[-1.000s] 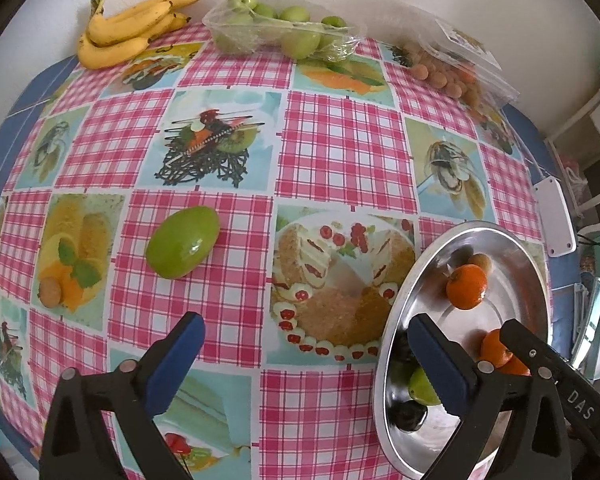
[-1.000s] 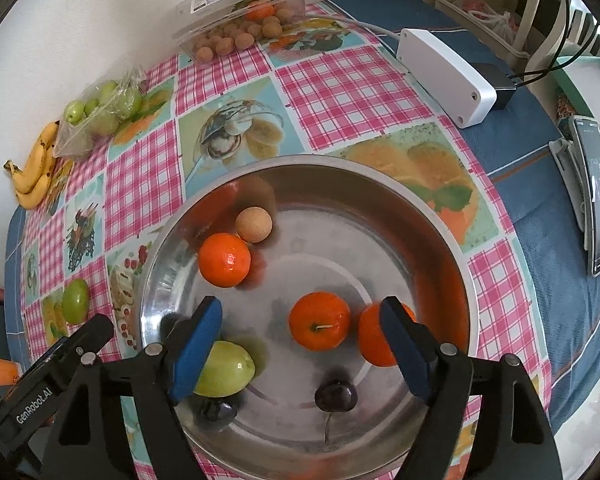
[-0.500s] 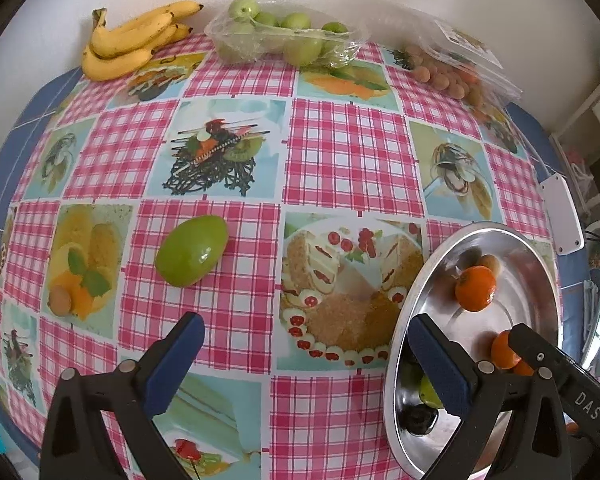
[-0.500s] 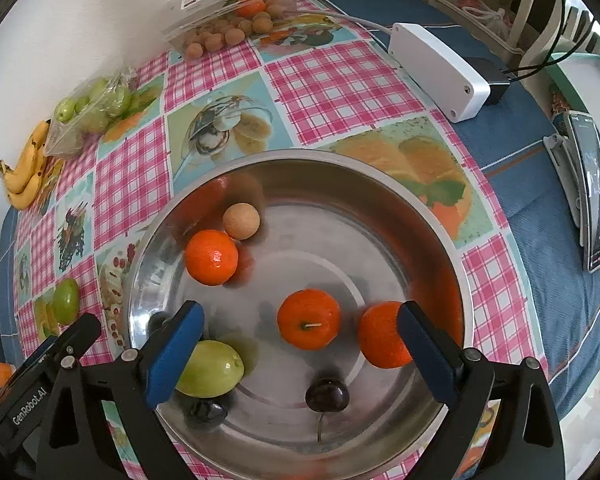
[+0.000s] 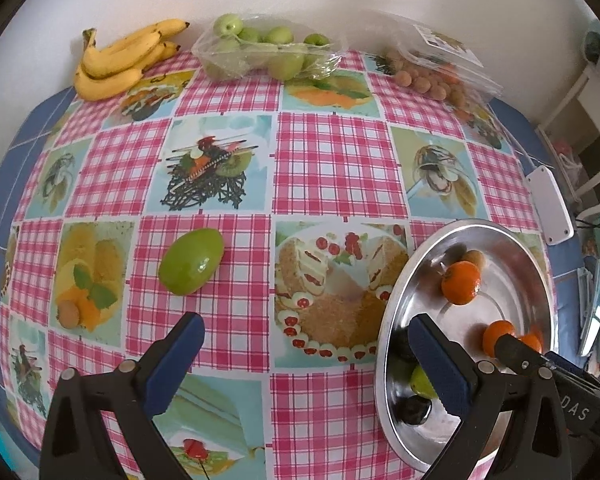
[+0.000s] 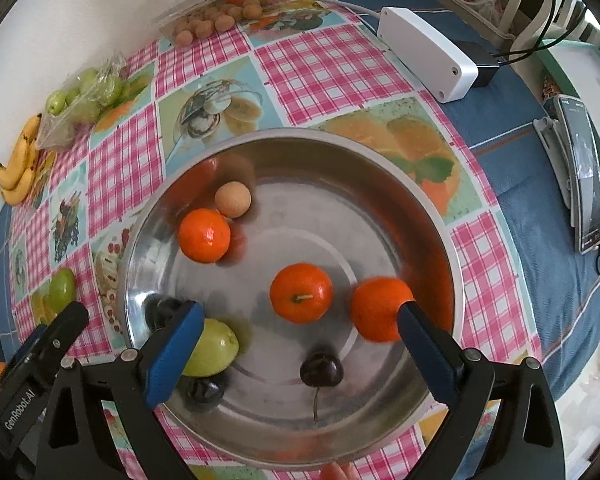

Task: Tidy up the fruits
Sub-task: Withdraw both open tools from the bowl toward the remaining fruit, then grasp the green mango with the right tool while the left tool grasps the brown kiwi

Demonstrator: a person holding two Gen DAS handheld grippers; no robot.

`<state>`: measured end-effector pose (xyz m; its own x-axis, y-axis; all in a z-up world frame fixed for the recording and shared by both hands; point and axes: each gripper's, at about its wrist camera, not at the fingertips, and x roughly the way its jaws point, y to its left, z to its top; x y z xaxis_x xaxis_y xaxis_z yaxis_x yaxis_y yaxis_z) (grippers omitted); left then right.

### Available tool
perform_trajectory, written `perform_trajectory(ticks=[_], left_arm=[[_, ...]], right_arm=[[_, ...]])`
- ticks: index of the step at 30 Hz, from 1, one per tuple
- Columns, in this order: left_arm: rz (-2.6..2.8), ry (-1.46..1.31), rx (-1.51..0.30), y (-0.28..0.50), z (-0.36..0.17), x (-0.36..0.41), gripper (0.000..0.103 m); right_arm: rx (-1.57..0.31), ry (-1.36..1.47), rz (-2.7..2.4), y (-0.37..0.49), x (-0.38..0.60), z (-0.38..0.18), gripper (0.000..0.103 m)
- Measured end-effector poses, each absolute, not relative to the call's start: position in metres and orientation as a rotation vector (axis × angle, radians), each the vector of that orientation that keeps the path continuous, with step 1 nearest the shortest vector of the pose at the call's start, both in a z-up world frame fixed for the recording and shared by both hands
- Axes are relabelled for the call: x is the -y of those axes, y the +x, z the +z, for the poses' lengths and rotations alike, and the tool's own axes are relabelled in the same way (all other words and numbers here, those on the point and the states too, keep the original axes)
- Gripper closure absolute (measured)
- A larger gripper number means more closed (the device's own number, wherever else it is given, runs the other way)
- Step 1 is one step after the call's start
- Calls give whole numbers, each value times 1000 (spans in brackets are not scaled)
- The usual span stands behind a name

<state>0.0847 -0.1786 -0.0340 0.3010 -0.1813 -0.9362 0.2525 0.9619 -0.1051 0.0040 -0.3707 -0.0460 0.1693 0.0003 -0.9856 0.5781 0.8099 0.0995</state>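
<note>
A steel bowl (image 6: 300, 133) holds three tangerines (image 6: 204, 235), (image 6: 301, 293), (image 6: 376, 308), a brown round fruit (image 6: 232, 199), a green fruit (image 6: 216, 346), a cherry (image 6: 321, 368) and another dark fruit (image 6: 204, 390). My right gripper (image 6: 298, 312) points straight down over the bowl, open, with nothing gripped. One green oval fruit (image 5: 191, 266) lies on the checked tablecloth, left of the bowl (image 5: 472, 222). My left gripper (image 5: 304, 324) hangs open above the cloth, nearer than that fruit and apart from it.
Along the wall lie bananas (image 5: 120, 60), a bag of green fruits (image 5: 268, 52) and a clear box of small brown fruits (image 5: 432, 68). A white power box (image 6: 428, 60) and a phone (image 6: 586, 172) sit on the blue cloth to the right.
My right gripper's jaws have spread wider above the bowl, leaving the tangerines free. The left gripper's view has drawn back slightly from the green fruit.
</note>
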Motion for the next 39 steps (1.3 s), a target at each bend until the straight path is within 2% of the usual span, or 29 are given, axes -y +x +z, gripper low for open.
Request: perform_trajectory(ticks=[14, 39], left_arm=[[-306, 68, -1197, 88, -18, 162, 0], [-36, -60, -1177, 134, -16, 12, 0]], right_arm=[[-1386, 487, -389, 9, 344, -37, 6], [-1406, 325, -213, 67, 237, -32, 6]])
